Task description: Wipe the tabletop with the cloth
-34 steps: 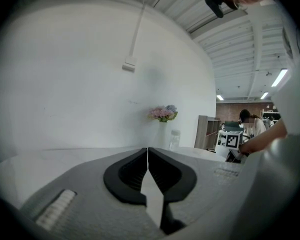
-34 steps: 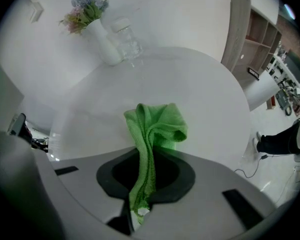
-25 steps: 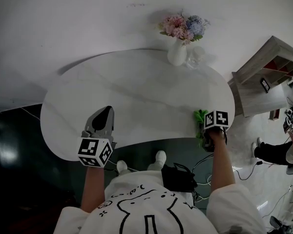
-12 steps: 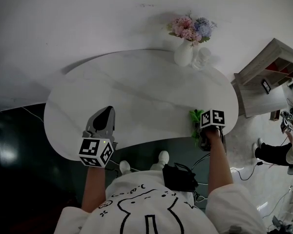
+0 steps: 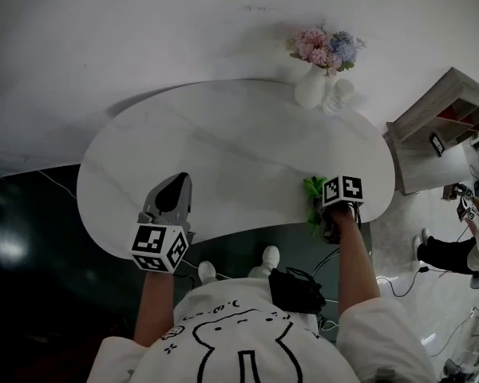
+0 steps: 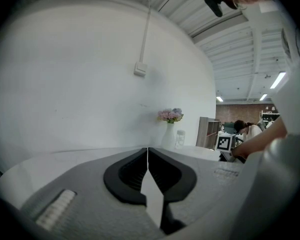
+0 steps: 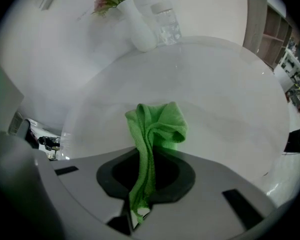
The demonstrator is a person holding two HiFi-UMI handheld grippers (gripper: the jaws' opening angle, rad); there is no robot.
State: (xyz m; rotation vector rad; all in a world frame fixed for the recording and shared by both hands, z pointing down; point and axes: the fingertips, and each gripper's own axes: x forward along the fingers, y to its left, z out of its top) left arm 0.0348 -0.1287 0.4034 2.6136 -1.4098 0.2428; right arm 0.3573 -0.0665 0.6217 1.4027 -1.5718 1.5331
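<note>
Tabletop (image 5: 223, 150), cloth (image 5: 312, 191) dragged leftward from edge

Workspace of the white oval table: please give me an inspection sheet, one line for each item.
Surface: white oval table, no spills visible.
Job's things: green fabric cloth, bunched at the near right edge.
Clutter: white vase of flowers, clear glass jar, far edge.
Grippers: left gripper shut, empty; right gripper shut on the cloth.
Cables: black cables below the table's near edge.
Surroundings: wooden shelf unit, right of the table.
</note>
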